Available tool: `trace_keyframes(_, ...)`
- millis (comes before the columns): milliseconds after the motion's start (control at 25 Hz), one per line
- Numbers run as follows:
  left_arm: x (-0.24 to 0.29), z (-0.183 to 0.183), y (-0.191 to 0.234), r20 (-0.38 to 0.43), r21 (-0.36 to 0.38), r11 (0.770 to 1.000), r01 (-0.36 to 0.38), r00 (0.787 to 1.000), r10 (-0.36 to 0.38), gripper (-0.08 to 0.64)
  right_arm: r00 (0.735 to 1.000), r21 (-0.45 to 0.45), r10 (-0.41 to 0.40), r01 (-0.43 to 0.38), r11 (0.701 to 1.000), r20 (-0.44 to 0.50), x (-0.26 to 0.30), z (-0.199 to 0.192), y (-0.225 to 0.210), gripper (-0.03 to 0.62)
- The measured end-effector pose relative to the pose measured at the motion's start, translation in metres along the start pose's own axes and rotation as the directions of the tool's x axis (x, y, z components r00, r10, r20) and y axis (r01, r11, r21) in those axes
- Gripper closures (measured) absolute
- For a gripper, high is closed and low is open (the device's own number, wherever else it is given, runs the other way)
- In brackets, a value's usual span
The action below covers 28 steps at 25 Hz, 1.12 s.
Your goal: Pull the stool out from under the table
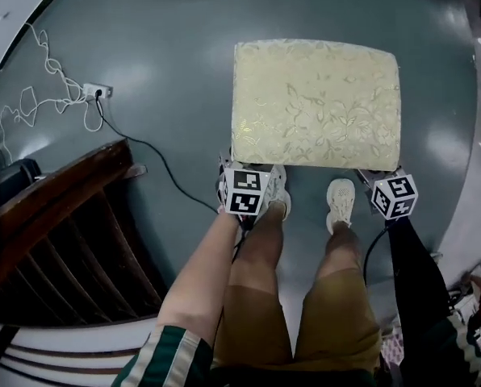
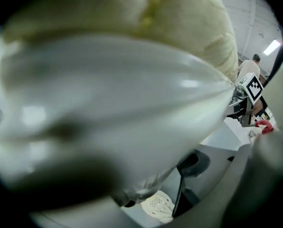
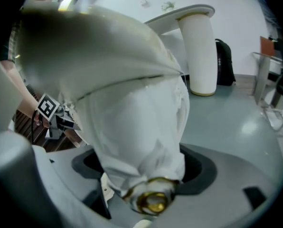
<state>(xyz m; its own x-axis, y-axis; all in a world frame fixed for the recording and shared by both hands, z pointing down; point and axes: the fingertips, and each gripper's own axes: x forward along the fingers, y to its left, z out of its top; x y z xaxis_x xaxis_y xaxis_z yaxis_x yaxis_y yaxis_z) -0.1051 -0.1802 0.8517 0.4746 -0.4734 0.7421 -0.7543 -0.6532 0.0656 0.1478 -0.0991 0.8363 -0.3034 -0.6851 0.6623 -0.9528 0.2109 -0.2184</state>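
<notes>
On the open grey floor, just in front of the person's feet, the stool [image 1: 315, 103] stands with its cream cushion fully in sight and nothing over it. The table [image 3: 189, 11] shows only beyond the stool, well apart from it, so I judge the pulling done or nearly so.

Both tools sit at the stool's near corners, one to each front leg. That is a sensible place to haul from, since the load is shared and the stool travels straight instead of swinging.

The left gripper [image 1: 242, 176] is at the stool's near left corner. The cushion's underside fills its view, and the cloth-wrapped left leg [image 2: 137, 190] stands between the jaws. A gap shows on one side of it, so I read those jaws as released.

The right gripper [image 1: 379, 177] is at the stool's near right corner. The right leg [image 3: 141, 137], ending in a gold foot [image 3: 151, 201], stands between the jaws with dark space on each side, not pinched.

Letting go seems to be the step in hand.
</notes>
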Motion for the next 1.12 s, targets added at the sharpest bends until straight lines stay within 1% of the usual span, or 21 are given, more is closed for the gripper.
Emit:
trace_keyframes(120, -0.0014, -0.0009, 0.0055, -0.014, 0.017, 1.000, 0.004, 1.000, -0.004, 0.163, 1.000, 0.022, -0.024, 0.024, 0.999, 0.003, 0.0028, -0.0031, 0.0043, 0.152)
trace_keyframes(320, 0.0029, -0.0009, 0.0023, -0.001, 0.013, 1.000, 0.015, 1.000, -0.015, 0.164, 0.995, -0.010, -0.103, 0.103, 0.995, 0.011, 0.0013, -0.0018, -0.0020, 0.162)
trace_keyframes(440, 0.0021, -0.0011, 0.0029, 0.004, 0.017, 1.000, 0.016, 1.000, -0.016, 0.163, 0.992, -0.012, -0.127, 0.127, 0.992, 0.019, 0.0019, -0.0018, -0.0018, 0.163)
trace_keyframes(600, 0.0038, -0.0001, 0.0037, 0.007, 0.010, 1.000, 0.010, 1.000, -0.010, 0.164, 0.992, -0.018, -0.123, 0.124, 0.992, 0.025, 0.0033, -0.0001, -0.0034, 0.163)
trace_keyframes(760, 0.0022, -0.0029, 0.0033, -0.008, 0.004, 1.000, 0.005, 1.000, -0.005, 0.163, 0.992, -0.011, -0.123, 0.123, 0.992, 0.025, 0.0021, -0.0020, -0.0021, 0.161)
trace_keyframes(920, 0.0034, 0.0027, 0.0022, -0.005, -0.009, 1.000, 0.008, 1.000, -0.008, 0.163, 0.991, -0.011, -0.127, 0.127, 0.992, 0.031, 0.0020, 0.0019, -0.0043, 0.160)
trace_keyframes(1120, 0.0026, -0.0047, 0.0035, -0.034, -0.004, 1.000, -0.011, 0.999, 0.011, 0.163, 0.993, -0.002, -0.116, 0.116, 0.993, 0.024, 0.0027, -0.0016, -0.0028, 0.160)
